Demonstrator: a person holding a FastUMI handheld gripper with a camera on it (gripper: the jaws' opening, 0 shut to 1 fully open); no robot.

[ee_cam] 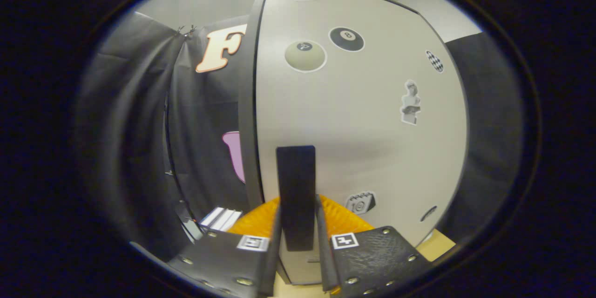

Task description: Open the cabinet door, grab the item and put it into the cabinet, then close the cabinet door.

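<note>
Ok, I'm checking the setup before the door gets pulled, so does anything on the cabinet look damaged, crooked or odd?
Nothing stands out. The cabinet door looks closed and intact, with stickers scattered flat on it. Its dark handle stands upright between the jaws of the gripper, which sit close on either side of it; whether they press on it cannot be told.

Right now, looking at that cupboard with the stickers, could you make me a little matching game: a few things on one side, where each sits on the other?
Things:
1. handle
2. eight-ball sticker
3. statue sticker
4. cabinet door

Places:
A. high on the door, beside the pale ball sticker
B. between the gripper fingers
C. just beyond the fingers, shut
D. right of the handle, mid-door

Pairs: 1-B, 2-A, 3-D, 4-C
</note>
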